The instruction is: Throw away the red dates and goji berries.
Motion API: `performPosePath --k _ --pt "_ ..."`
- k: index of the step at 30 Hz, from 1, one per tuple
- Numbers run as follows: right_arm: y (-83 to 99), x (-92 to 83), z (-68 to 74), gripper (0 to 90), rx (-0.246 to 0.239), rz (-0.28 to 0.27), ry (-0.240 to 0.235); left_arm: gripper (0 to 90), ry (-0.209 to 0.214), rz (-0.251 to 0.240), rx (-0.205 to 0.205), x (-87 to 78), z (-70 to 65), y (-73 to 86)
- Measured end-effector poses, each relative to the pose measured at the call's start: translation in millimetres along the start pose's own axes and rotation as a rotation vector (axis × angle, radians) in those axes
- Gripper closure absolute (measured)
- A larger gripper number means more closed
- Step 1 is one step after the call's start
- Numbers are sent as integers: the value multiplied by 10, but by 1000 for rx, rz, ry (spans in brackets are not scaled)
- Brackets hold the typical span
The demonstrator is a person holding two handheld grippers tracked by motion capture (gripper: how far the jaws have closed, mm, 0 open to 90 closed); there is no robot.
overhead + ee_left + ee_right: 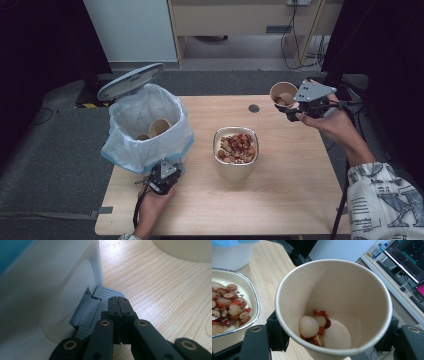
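Right gripper (292, 107) clamped on a paper cup (283, 93) of fruit pieces above the table's far right corner; left gripper (117, 300) clenched with nothing between, pressing the pedal (100, 296) of the open bin (150, 125)

A recording room in a lab or office rather than a home. A plain wooden table (290, 200) stands on grey carpet (50, 165), with black curtains (45, 40) hung at both sides. Beyond the table, past the right claw (295, 107), loose cables (300, 45) trail under a pale desk (240, 17). Behind that claw, in the right gripper view, a bench (387, 272) carries a keyboard (389, 271) and lit monitors (409, 255) showing graphs. Just beside the left claw (117, 300), a white pedal bin (150, 125) lined with a bag stands on the tabletop.
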State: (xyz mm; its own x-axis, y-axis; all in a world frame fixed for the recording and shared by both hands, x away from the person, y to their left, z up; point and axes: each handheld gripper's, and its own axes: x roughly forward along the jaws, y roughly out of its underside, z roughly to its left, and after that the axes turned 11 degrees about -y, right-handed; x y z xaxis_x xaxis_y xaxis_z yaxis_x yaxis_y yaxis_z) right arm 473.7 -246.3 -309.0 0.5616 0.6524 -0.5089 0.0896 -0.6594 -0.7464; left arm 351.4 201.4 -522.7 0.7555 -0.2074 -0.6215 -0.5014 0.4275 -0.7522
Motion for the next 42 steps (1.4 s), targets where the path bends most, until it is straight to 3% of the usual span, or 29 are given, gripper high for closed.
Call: performPosePath --k 10,12,23,32,42 --pt "33 11 -21 304 46 -27 -31 886 0 0 0 0 0 0" --pt "60 9 -39 303 81 -48 -42 886 1 0 1 0 1 0" --pt "147 31 -89 301 194 -59 -72 886 0 0 2 0 0 0" --pt "193 67 -114 299 272 -59 -111 886 1 0 1 0 0 0" --pt "217 68 -146 298 327 -78 -135 885 1 0 2 0 0 0"
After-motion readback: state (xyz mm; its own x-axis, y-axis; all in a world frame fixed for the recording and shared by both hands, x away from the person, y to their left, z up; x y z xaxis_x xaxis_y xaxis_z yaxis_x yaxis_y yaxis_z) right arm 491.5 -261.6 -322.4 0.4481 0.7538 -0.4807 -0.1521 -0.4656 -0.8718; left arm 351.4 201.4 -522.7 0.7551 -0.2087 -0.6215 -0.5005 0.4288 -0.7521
